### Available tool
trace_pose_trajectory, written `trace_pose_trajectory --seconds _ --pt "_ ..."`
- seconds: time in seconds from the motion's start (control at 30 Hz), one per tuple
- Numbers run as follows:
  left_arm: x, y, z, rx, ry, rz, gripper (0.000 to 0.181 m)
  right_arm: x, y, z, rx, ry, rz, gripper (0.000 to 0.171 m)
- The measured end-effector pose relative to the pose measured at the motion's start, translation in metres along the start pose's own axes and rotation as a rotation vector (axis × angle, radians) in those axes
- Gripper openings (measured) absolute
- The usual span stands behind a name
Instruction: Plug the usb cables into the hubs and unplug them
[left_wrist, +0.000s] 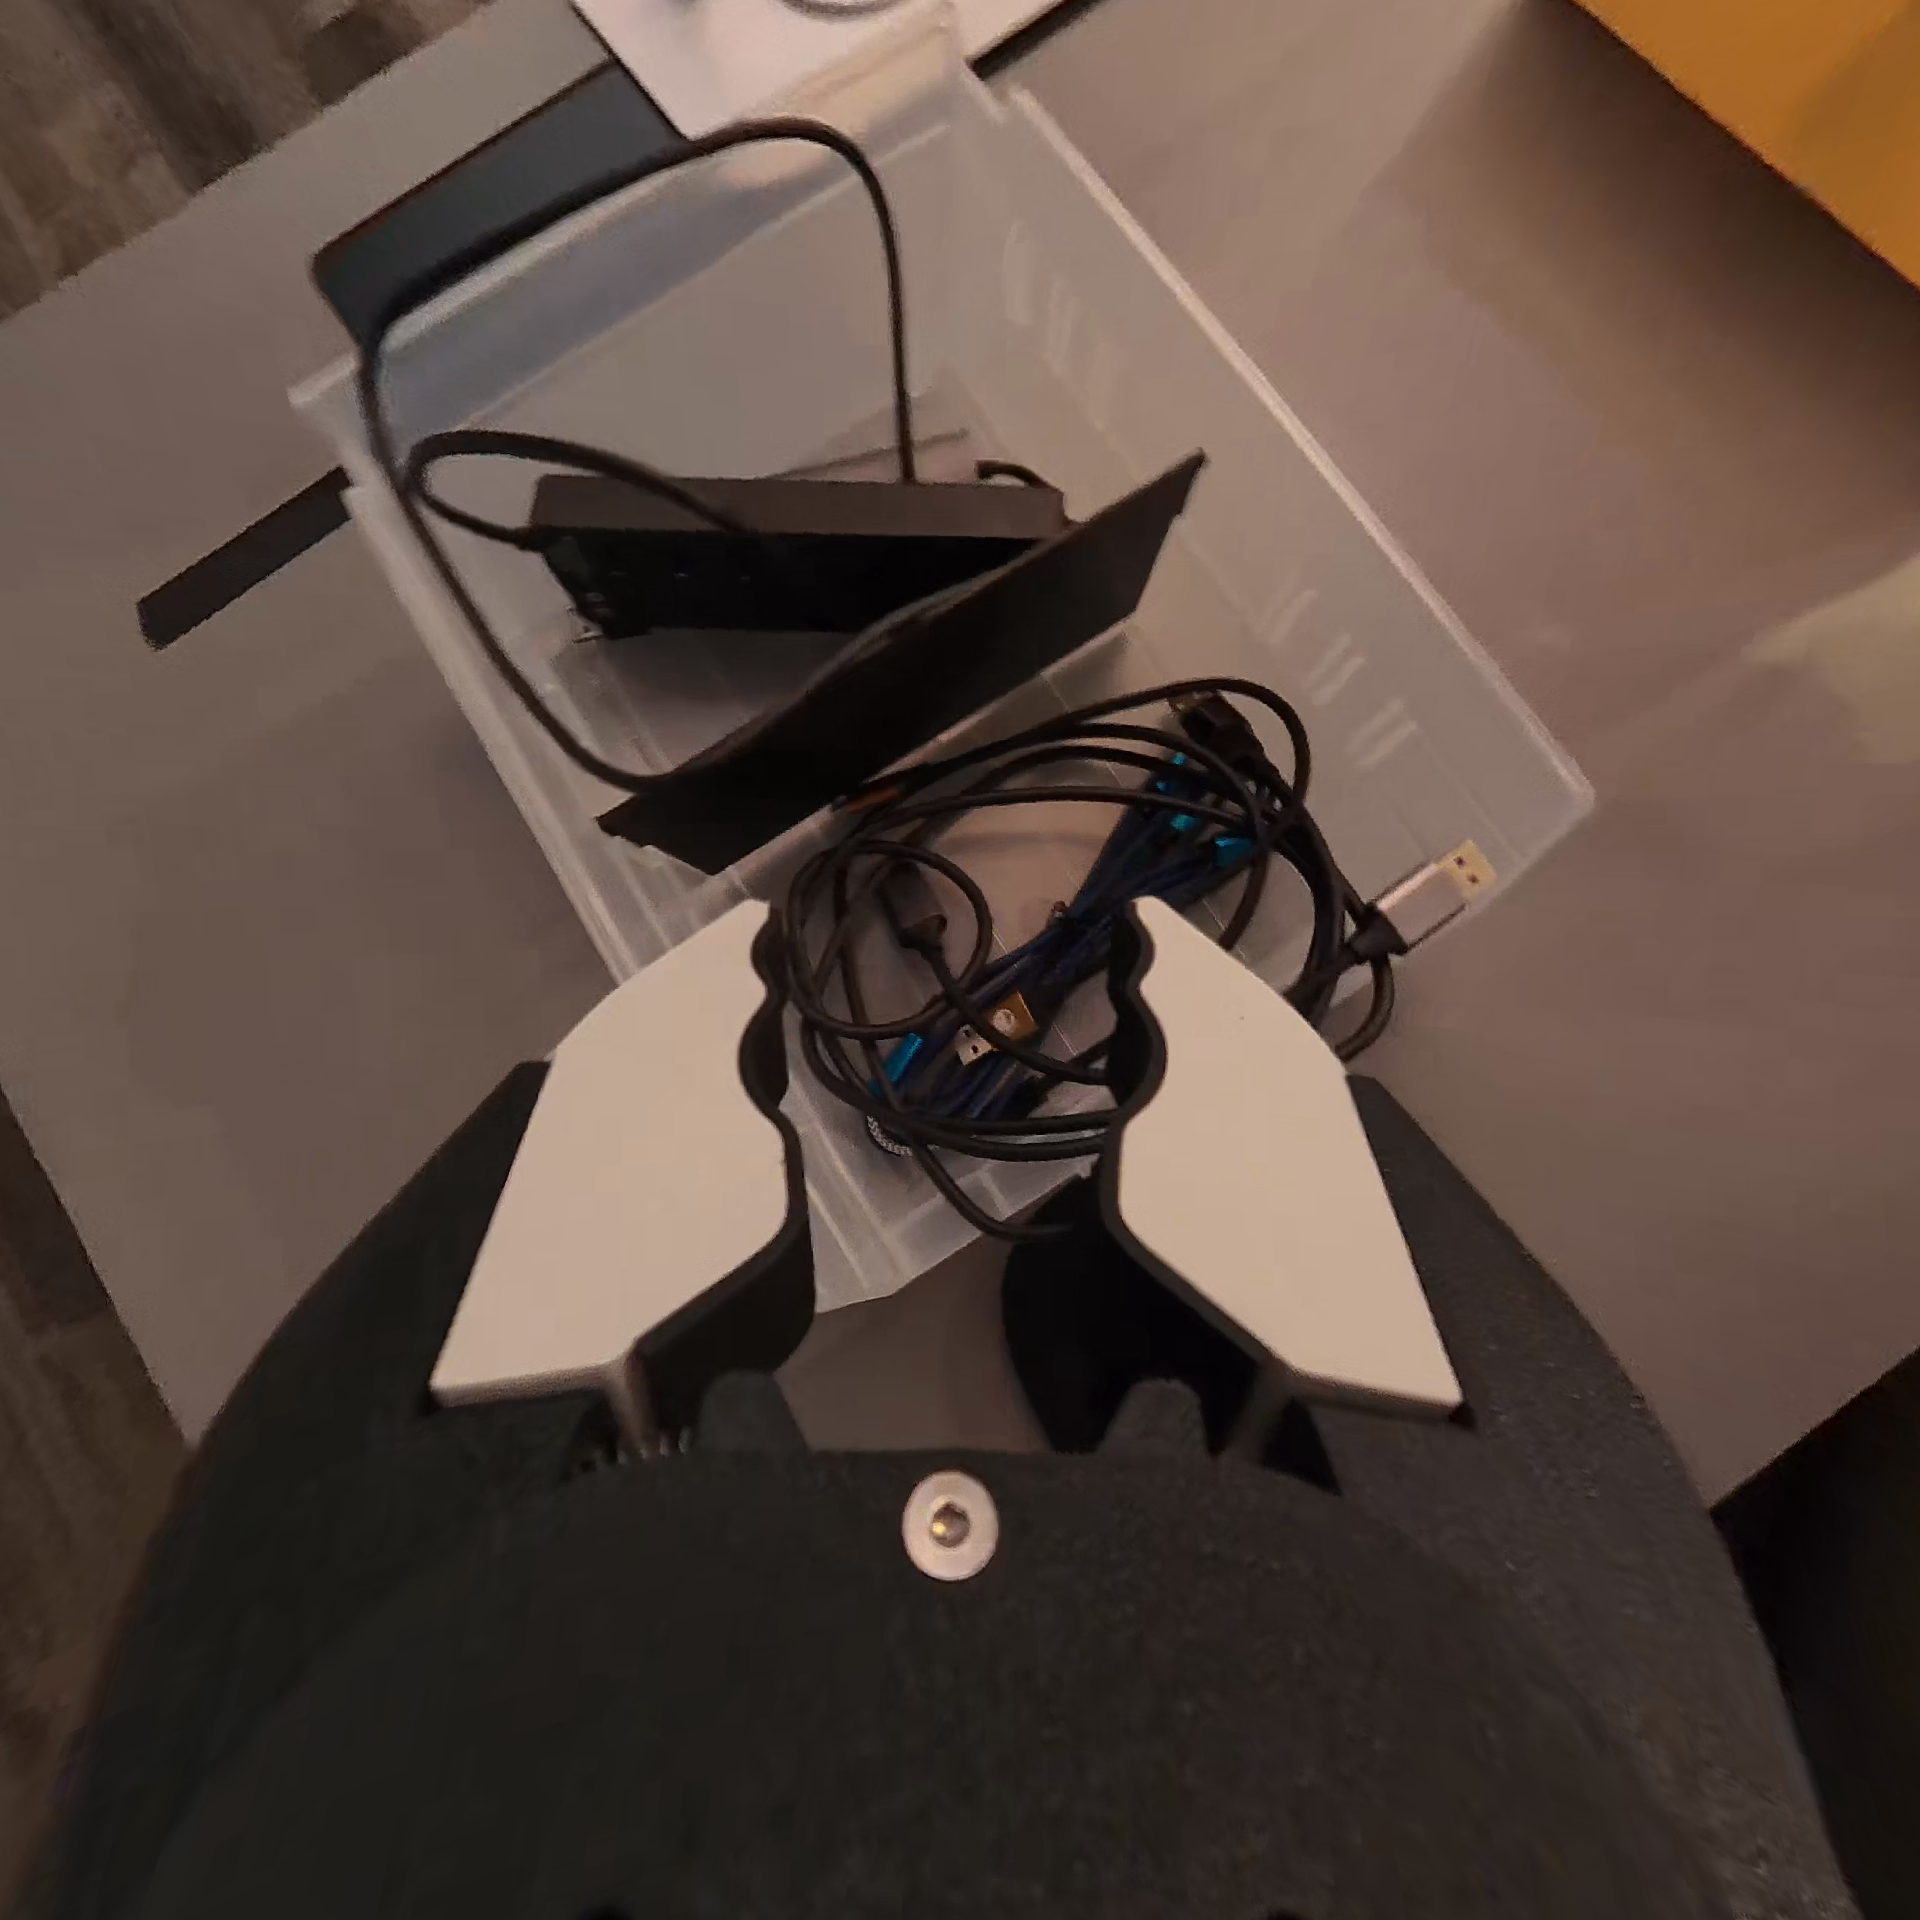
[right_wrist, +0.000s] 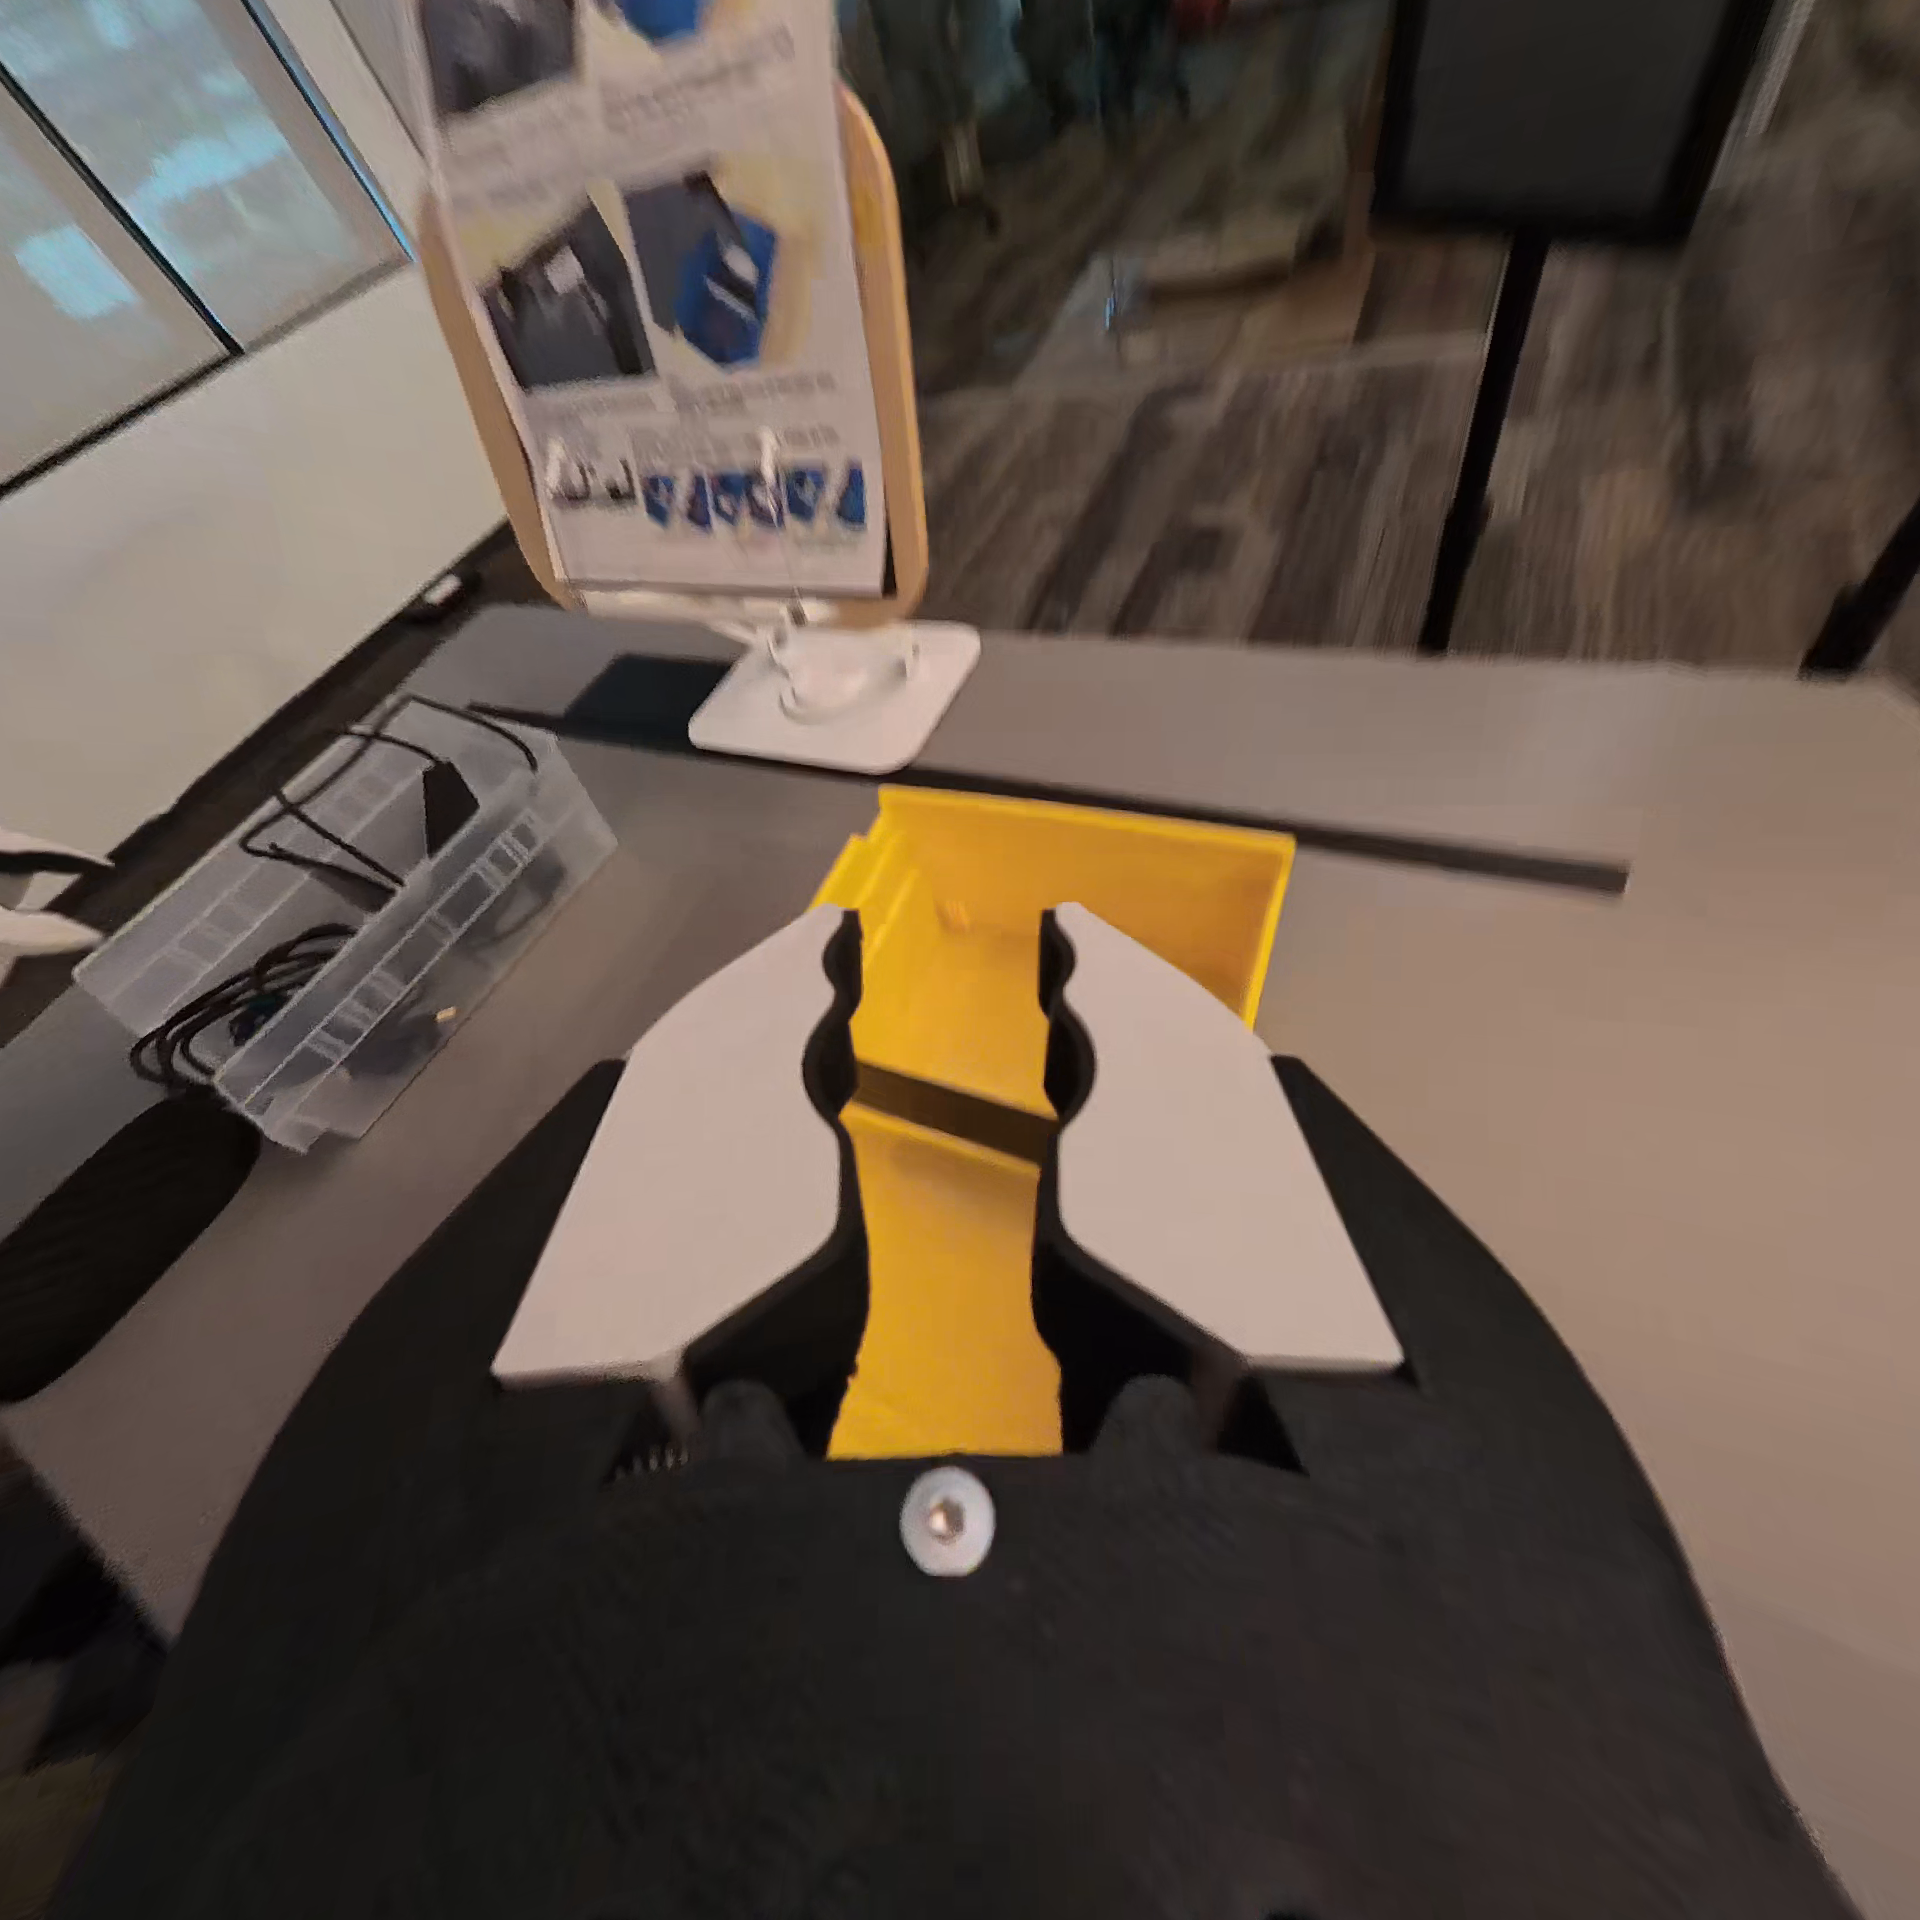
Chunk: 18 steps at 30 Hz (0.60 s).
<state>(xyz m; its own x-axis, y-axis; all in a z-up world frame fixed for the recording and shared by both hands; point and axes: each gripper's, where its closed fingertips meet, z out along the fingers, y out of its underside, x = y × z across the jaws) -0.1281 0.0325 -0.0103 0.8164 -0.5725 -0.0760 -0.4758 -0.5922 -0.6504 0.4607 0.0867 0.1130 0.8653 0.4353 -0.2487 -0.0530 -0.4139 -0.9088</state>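
Cables (left_wrist: 1049, 966) lie tangled at the clear tray's (left_wrist: 1299, 499) near end under the released left gripper (left_wrist: 951, 951); isolate one plug before clenching; right gripper (right_wrist: 948, 961) released, over the yellow bin (right_wrist: 1081, 862).

Hub (left_wrist: 790, 540) and cables (left_wrist: 1091, 935) in bin (left_wrist: 1299, 499), left of tray (right_wrist: 1081, 852).

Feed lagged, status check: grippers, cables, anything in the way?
Left gripper open over cable bundle in clear bin. Right gripper open, empty, over yellow tray. Hub behind black divider.
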Motion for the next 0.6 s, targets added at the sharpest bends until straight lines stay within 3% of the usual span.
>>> trace_pose_trajectory --seconds 0.17,0.33,0.47,0.53,0.6 --pt "0.014 0.007 0.019 -0.098 -0.036 0.164 0.055 -0.040 -0.033 -0.010 0.214 -0.130 -0.121 0.031" --pt "0.035 0.013 0.049 -0.160 0.072 0.226 0.043 -0.068 -0.048 -0.012 0.396 -0.248 -0.204 0.032" --pt "0.019 0.030 0.078 -0.297 -0.037 0.406 0.043 -0.079 -0.053 -0.013 0.497 -0.235 -0.285 0.001" --pt "0.018 0.033 0.090 -0.319 -0.024 0.446 0.040 -0.096 -0.054 -0.017 0.522 -0.340 -0.301 0.001" --pt "0.021 0.037 0.096 -0.333 0.021 0.458 0.034 -0.099 -0.055 -0.018 0.553 -0.339 -0.327 0.003"
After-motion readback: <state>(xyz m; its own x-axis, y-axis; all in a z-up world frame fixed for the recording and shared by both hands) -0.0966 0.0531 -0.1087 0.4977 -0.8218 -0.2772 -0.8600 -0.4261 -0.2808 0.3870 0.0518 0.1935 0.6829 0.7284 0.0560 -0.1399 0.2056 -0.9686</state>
